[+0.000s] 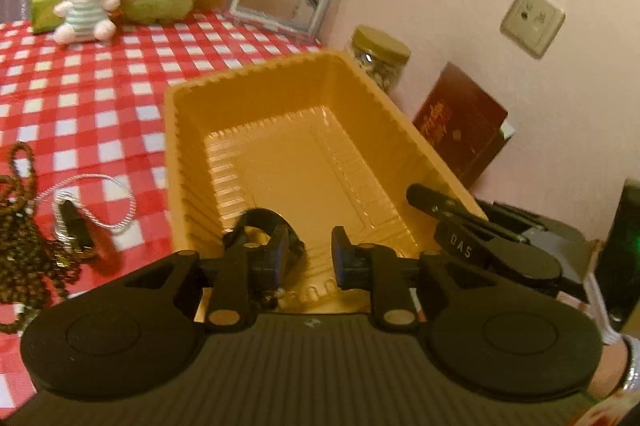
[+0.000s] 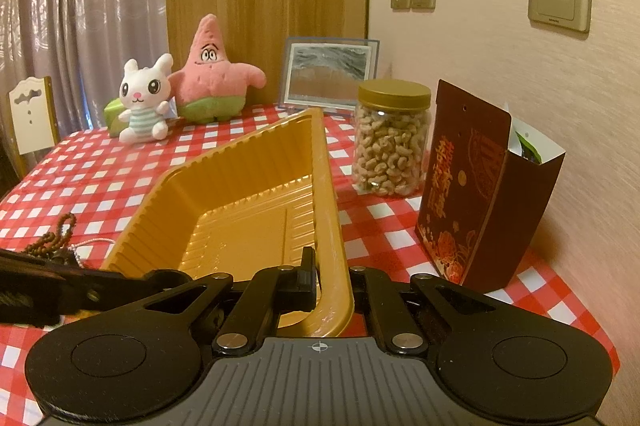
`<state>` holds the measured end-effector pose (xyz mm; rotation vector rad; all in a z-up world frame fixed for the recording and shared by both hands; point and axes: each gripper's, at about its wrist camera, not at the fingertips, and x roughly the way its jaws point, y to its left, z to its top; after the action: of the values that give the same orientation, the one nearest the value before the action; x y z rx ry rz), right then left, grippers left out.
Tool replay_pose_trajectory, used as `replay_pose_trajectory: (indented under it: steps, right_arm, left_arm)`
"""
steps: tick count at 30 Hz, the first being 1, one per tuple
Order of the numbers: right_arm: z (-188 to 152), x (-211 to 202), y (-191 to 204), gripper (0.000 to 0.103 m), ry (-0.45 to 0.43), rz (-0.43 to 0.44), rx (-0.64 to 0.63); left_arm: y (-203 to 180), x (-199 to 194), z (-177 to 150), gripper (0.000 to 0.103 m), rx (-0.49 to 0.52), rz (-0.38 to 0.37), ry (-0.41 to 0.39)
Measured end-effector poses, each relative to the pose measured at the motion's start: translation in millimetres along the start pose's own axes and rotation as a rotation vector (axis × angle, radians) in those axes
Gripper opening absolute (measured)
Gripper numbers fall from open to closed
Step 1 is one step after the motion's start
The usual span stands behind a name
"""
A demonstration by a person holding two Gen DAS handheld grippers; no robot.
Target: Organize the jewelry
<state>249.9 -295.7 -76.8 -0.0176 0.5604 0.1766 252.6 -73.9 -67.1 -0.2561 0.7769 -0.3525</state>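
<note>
Grippers, two, black, hand-held, each at the bottom of its own wrist view. Left gripper [image 1: 310,254]: jaws parted with a clear gap, nothing pressed between the pads, poised over the near end of the gold ribbed plastic tray [image 1: 180,162]; a black ring-shaped band [image 1: 262,218] lies on the tray floor just beside its left finger. Right gripper [image 2: 332,280]: closed on the tray's near right rim [image 2: 332,218], one finger inside the wall, the other outside; the tray is tilted, this side raised.

Jewelry, left of the tray on the red-and-white checked tablecloth [image 1: 100,98]: heap of brown beaded strands [image 1: 16,238] at the left edge of the left view, with a silver cord loop [image 1: 116,210] and a small dark pendant [image 1: 76,222] beside it.

Right of the tray, near the pink wall: dark red printed paper box [image 2: 468,194], open at the top; clear jar of cashew nuts with gold lid [image 2: 390,146].

Far edge of the table: white plush rabbit in striped top [image 2: 144,102], pink plush starfish with green shorts [image 2: 216,82], framed sand picture [image 2: 330,74].
</note>
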Motion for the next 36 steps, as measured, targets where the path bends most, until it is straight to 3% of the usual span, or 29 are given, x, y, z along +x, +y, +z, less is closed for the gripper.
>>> replay_pose_trajectory:
  steps: [4,7,14,17,36]
  right_arm:
    - [0,0,0,0.005,0.0,0.001,-0.003]
    - [-1,0,-1,0.005,0.003,0.002,-0.001]
    - [-1,1,-1,0.005,0.01,0.002,-0.005]
    - [-1,1,-1,0.005,0.012,0.001,-0.008]
    - [-1,4,1,0.004,0.021,-0.014,-0.015]
  left_arm:
    - [17,-26,-3,0.019,-0.041,0.038,-0.04]
    - [35,-42,-12,0.019,-0.062,0.116,-0.053]
    - [79,-53,-39,0.019,-0.111,0.314,0.002]
    - [90,-52,-48,0.019,-0.106,0.364,0.025]
    - [118,-47,-42,0.019,-0.072,0.447,0.01]
